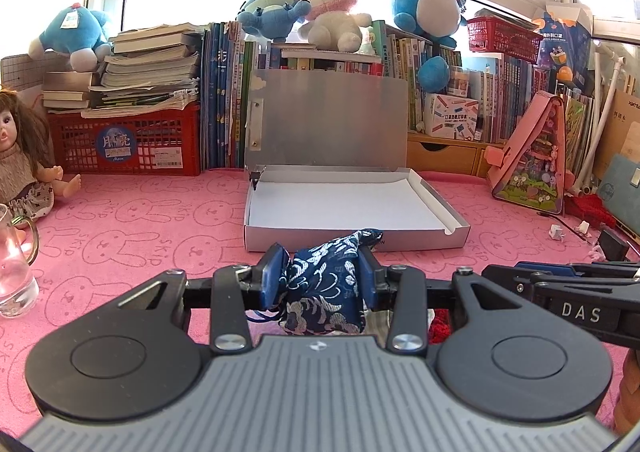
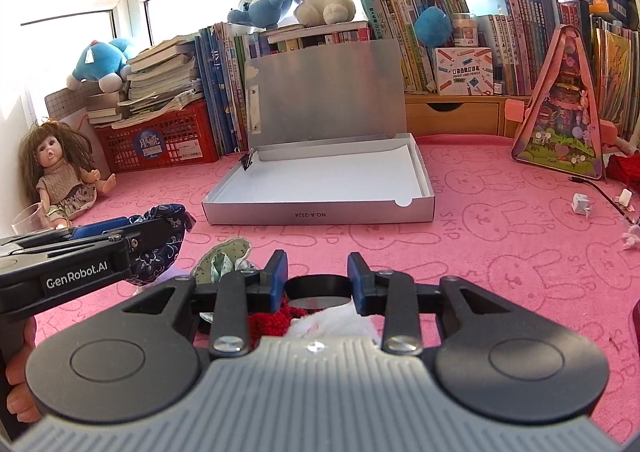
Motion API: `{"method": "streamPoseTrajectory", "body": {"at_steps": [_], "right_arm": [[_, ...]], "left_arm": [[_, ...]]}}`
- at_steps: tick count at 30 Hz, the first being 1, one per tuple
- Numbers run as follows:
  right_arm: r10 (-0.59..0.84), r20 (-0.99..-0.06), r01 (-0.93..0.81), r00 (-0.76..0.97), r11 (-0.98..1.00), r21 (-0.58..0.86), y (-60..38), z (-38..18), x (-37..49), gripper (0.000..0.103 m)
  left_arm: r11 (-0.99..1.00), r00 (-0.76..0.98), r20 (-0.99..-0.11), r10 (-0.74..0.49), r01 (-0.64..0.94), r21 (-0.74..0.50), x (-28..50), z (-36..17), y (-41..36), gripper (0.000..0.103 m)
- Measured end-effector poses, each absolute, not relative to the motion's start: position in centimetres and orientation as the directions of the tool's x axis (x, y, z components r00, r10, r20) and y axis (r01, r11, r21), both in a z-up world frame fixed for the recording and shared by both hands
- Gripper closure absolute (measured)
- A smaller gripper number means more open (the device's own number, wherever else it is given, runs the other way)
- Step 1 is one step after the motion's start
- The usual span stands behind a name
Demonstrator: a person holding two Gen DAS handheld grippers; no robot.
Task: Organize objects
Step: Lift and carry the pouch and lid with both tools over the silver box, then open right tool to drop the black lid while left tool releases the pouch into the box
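Left gripper (image 1: pixel 324 272) is clamped on a soft navy floral cloth pouch (image 1: pixel 326 284), low centre of frame. Looks light and squishy, so a mid-body pinch seems fine. Right gripper (image 2: pixel 318 272) is closed about as far as it goes, on a black ring-shaped thing (image 2: pixel 316 284) by the look of it.

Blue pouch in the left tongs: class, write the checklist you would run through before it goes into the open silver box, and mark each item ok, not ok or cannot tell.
1. Blue pouch gripped by the left tongs: ok, both pads press its sides.
2. Silver box lid up: ok, it stands upright at the back.
3. Box floor free: ok, only white lining and a black clip in one corner.
4. Path to the box over the pink mat: ok, nothing between.
5. Right tongs out of the way: ok, off to the side.
6. Right tongs holding anything: cannot tell; a black ring lies between the pads.
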State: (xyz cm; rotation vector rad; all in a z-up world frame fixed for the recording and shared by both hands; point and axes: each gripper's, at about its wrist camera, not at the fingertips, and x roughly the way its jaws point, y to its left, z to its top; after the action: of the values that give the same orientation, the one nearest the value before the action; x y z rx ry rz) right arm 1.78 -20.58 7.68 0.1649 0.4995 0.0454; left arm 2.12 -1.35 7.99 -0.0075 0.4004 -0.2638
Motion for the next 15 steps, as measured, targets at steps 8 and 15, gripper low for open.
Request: {"method": "streamPoseTrajectory", "body": {"at_steps": [8, 15], "right_arm": [[0.107, -0.485, 0.022, 0.868, 0.967, 0.253, -24.0, 8.3, 5.7, 0.065], [0.149, -0.531, 0.061, 0.834, 0.932, 0.356, -27.6, 8.3, 11.4, 0.065]], "left_arm": [[0.963, 0.887, -0.376, -0.266, 0.262, -0.063, 5.5, 8.4, -1.7, 0.057], [0.961, 0.865, -0.417, -0.278, 0.258, -0.103, 11.5, 8.7, -2.2, 0.057]]}}
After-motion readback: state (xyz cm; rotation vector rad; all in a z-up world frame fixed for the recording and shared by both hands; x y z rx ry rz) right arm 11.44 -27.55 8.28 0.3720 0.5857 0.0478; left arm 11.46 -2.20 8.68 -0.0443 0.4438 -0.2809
